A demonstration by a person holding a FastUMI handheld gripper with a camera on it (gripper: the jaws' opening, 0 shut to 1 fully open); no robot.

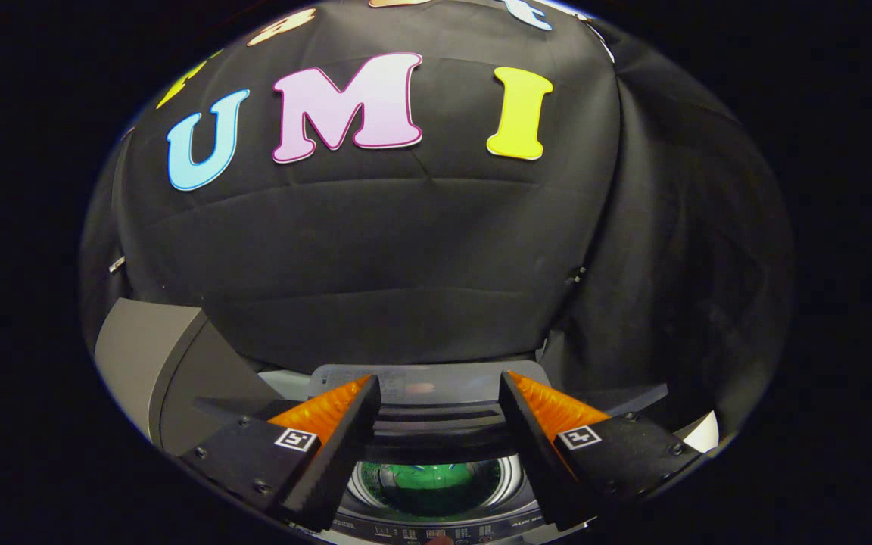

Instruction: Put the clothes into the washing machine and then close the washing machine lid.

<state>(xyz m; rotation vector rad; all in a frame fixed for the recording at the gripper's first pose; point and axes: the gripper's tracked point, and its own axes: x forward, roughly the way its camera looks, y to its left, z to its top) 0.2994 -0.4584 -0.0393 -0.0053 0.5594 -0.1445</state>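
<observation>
Claw [440,386] released, nothing held | washing machine [436,424] lid raised | green clothes [428,478] in drum, below fingers

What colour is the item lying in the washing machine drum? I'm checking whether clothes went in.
Green, seen in the gripper view, down in the drum between the open gripper's fingers.
</observation>
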